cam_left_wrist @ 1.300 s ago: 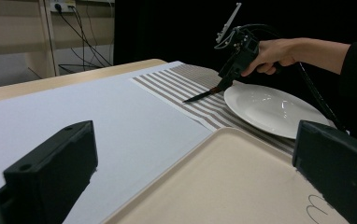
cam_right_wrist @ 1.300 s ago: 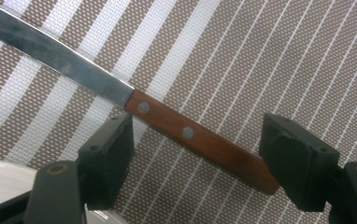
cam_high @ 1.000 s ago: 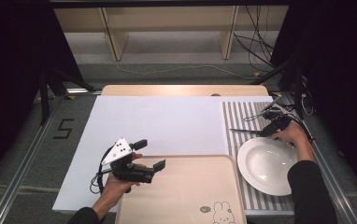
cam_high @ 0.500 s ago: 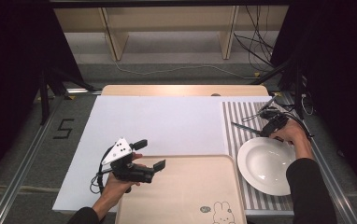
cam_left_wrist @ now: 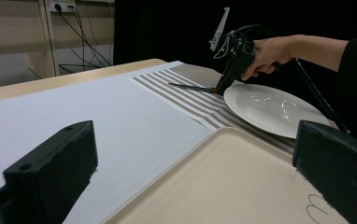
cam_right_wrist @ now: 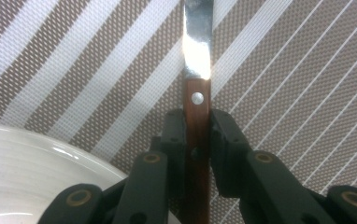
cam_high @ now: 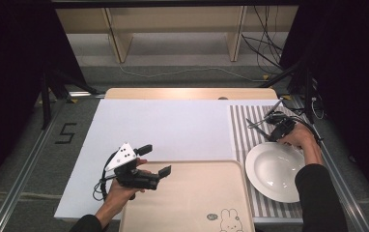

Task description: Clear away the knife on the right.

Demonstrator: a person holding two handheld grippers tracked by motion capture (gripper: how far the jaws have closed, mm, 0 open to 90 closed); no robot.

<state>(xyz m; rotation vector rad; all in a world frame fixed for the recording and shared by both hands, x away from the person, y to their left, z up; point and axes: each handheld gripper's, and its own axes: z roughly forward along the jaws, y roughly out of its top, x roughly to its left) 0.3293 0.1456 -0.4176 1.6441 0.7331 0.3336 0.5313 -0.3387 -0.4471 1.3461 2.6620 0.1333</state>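
We note the right hand-held gripper (cam_right_wrist: pixel 196 135) has just been closing and now clamps the brown wooden handle of a steel-bladed knife (cam_right_wrist: pixel 197 70), which lies on the brown-and-white striped placemat (cam_right_wrist: pixel 74 60) just beside the rim of the white ceramic plate (cam_high: pixel 274 171). The left hand-held gripper (cam_high: pixel 154 160) hovers released, jaws wide apart, over the near-left corner of the beige plastic tray (cam_high: pixel 192 203) on the table (cam_high: pixel 173 126).

One plate (cam_high: pixel 275 171), one knife (cam_right_wrist: pixel 197 70) (wooden-handled), one tray (cam_high: pixel 192 203), one striped mat (cam_high: pixel 243 128).
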